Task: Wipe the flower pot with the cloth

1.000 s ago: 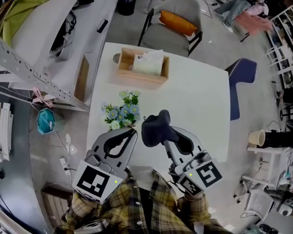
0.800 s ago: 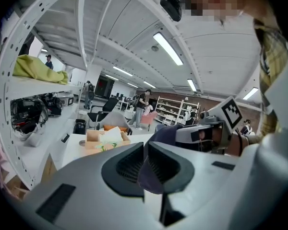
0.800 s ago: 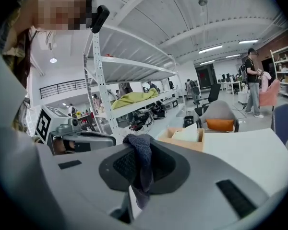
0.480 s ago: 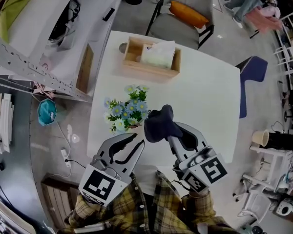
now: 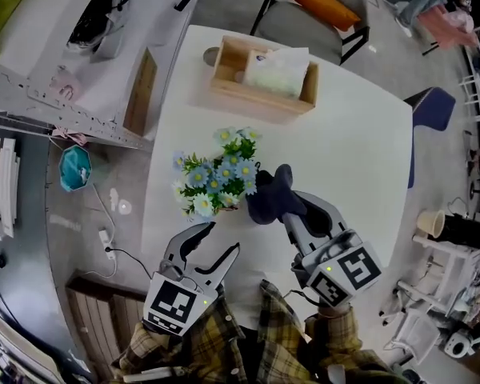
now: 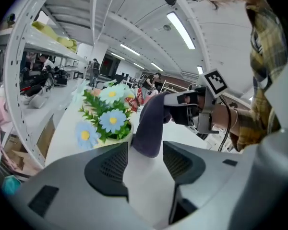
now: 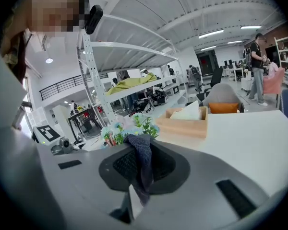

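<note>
Since the earlier frames both grippers have come lower over the white table (image 5: 344,158). The left gripper (image 5: 222,238), then closed, has just been opening its jaws. They now stand apart with only bare table between them. The right gripper (image 5: 294,209) is clamped on one end of the dark blue cloth (image 5: 270,198), and the free bunch now lies against the flowers (image 5: 216,174) at their 4 o'clock side.

**Task's thing.** The flower pot (image 6: 114,139) stands left of the table's middle, at 12 o'clock from the left gripper and a little ahead of its jaws. From above, the blue, white and green flowers hide it. Only a pale strip of its rim shows in the left gripper view.

**Handling, as judged.**
- The pot looks small and light, and top-heavy under its bouquet, so a sideways push from the cloth would probably slide or tip it.
- Its wall appears smooth and stiff, and the best hold is low on that wall from 6 o'clock with the open left jaws.
- The stems look soft and would give if they were gripped.
- The cloth is limp and hangs in folds, so only the bunch near the jaws can press firmly.

**Containers.** At 12 o'clock from the pot, well apart from it, lies an open wooden box (image 5: 260,102) holding a pale pack of tissues (image 5: 278,69). The pot holds the flowers.
</note>
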A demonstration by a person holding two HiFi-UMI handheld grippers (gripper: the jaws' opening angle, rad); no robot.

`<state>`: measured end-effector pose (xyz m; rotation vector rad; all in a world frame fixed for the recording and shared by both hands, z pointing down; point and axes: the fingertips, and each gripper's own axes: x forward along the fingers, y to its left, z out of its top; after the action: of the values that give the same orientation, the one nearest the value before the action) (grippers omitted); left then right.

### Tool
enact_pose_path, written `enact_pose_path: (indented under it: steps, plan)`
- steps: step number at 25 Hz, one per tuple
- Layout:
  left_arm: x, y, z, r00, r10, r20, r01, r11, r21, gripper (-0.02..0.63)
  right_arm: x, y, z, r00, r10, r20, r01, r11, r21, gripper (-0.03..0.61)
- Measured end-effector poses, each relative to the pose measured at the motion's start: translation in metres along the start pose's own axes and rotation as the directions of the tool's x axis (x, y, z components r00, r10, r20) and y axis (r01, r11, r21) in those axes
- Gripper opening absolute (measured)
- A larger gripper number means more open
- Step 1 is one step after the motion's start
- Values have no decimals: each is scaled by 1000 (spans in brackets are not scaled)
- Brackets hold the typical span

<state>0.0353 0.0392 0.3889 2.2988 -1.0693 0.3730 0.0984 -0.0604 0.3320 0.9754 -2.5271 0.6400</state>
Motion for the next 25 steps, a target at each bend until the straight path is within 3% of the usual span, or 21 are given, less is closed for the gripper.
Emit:
enact_pose_path:
  steps: [6, 14, 19, 25]
  plan:
    - [8, 29, -26, 998, 66, 4, -66, 998, -9, 268, 15, -4, -21, 999, 15, -38, -14, 1000, 24, 17]
    - [20, 64, -13, 987, 129, 91, -135, 989, 54, 324, 26, -6, -39, 998, 24, -62, -21, 999, 50, 17]
    - [29, 75, -3, 987, 99, 130, -117, 984, 137, 357, 31, -8, -52, 998, 17, -68, -12, 997, 76, 17]
    - [37, 79, -2, 993, 29, 116, -58, 966, 253, 361, 40, -8, -67, 997, 3, -77, 5, 995, 101, 17]
